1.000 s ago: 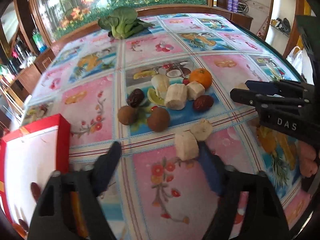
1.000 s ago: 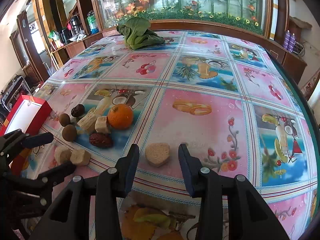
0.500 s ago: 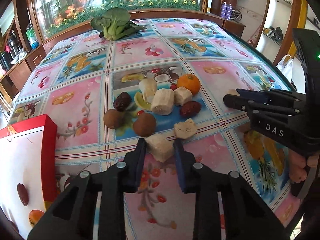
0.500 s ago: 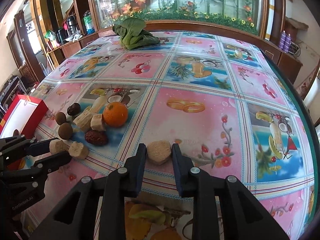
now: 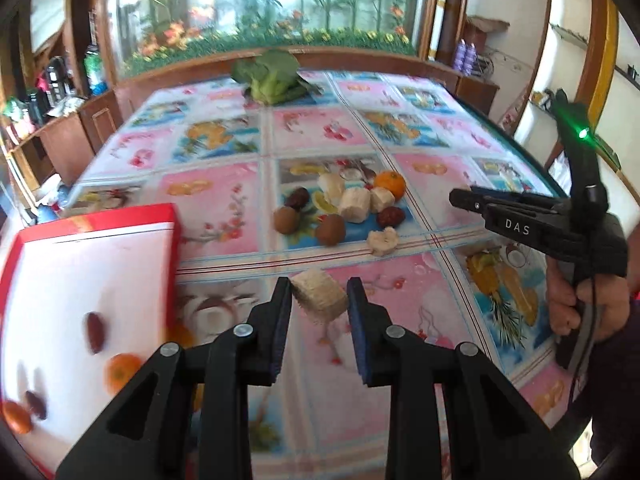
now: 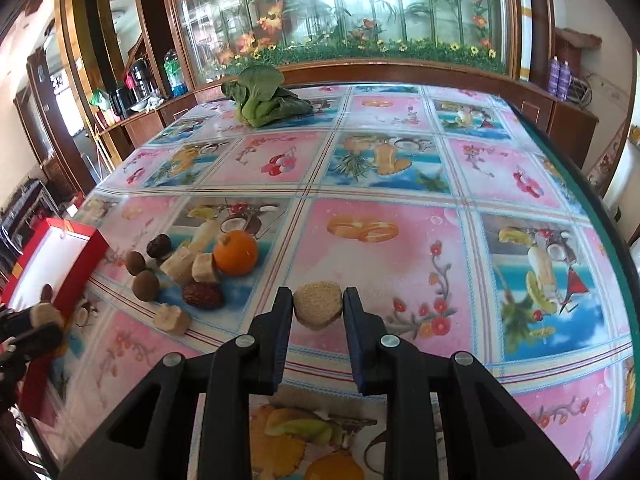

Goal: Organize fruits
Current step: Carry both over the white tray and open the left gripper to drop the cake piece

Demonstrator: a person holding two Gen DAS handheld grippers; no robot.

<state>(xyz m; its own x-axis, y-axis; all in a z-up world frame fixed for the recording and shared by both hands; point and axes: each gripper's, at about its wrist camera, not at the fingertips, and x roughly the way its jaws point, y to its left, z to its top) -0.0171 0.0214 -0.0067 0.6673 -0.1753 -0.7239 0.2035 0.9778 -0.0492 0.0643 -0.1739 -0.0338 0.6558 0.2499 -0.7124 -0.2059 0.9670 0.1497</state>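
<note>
Fruit pieces in both grippers. Left hand-held gripper clenched on a pale banana chunk, held tilted, raised off the worktop. Red box at nine o'clock of it, an orange and dates inside, blurred. Right hand-held gripper clenched on a heart-shaped beige piece; cannot tell whether it rests on the cloth. Loose pile at ten o'clock of that gripper: mandarin, red date, two brown round fruits, banana chunks, one chunk lying apart nearer the camera. Leafy greens at twelve o'clock, far edge.
</note>
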